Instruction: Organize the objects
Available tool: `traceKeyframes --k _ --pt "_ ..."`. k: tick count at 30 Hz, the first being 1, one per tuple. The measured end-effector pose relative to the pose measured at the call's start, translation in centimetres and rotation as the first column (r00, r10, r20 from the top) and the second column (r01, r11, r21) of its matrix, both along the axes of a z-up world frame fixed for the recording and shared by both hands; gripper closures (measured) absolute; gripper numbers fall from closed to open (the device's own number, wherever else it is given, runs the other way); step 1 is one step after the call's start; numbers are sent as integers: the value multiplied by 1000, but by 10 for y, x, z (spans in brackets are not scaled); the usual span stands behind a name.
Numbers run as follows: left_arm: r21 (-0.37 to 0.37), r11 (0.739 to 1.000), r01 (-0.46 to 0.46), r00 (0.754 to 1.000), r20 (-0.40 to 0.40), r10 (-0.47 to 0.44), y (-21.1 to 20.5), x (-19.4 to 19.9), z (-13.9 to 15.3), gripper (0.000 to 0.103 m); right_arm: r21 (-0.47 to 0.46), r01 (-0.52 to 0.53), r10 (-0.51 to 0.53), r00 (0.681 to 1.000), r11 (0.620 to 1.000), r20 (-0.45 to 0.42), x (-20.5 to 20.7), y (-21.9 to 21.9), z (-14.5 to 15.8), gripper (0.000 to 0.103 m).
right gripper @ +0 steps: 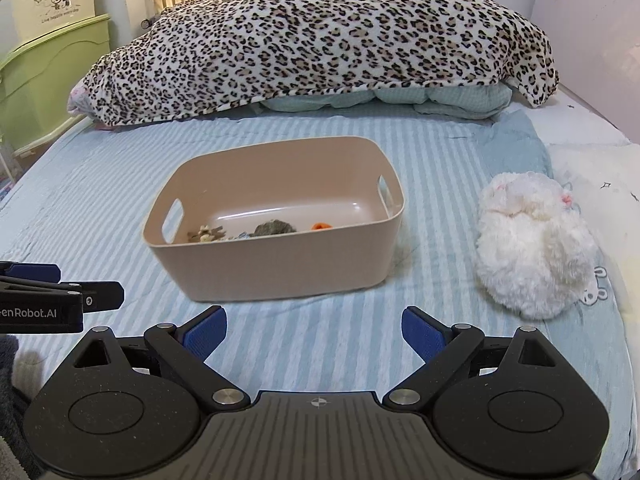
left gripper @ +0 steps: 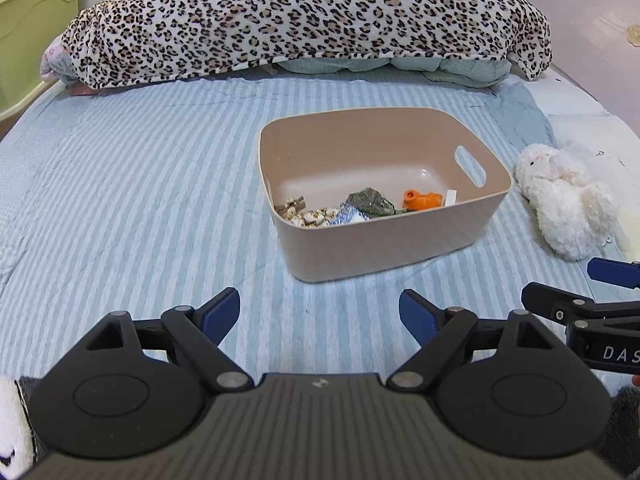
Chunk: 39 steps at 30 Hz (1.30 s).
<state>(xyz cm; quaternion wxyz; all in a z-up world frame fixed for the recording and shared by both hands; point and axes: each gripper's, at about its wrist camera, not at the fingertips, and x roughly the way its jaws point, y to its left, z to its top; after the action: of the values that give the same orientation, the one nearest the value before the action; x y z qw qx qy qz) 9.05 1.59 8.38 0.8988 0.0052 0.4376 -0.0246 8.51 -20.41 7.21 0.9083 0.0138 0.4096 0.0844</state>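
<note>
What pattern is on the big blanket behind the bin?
Leopard print, dark spots on cream blanket; clearest in the right wrist view.

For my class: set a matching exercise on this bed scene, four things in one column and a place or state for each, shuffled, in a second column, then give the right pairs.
Things
1. white plush toy
2. orange piece
3. leopard-print blanket
4. left gripper

Places or states
A. heaped at the far end of the bed
B. inside the beige bin
C. open, nothing between its fingers
D. lying on the sheet, right of the bin

Pairs: 1-D, 2-B, 3-A, 4-C
</note>
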Motion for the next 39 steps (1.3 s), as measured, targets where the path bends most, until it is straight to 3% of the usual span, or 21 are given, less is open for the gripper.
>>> traceKeyframes --k 14,23,39 --pt "23 999 36 999 14 -36 -5 -32 8 16 -3 -20 20 1000 1000 0 -29 -1 6 6" --pt "1 998 69 998 -3 -69 -8 -51 9 16 1 -7 7 1000 1000 -24 -43 -10 2 6" --pt "-1 998 68 997 -24 -68 -6 -62 6 16 11 -9 10 1000 1000 -20 -59 -15 5 6"
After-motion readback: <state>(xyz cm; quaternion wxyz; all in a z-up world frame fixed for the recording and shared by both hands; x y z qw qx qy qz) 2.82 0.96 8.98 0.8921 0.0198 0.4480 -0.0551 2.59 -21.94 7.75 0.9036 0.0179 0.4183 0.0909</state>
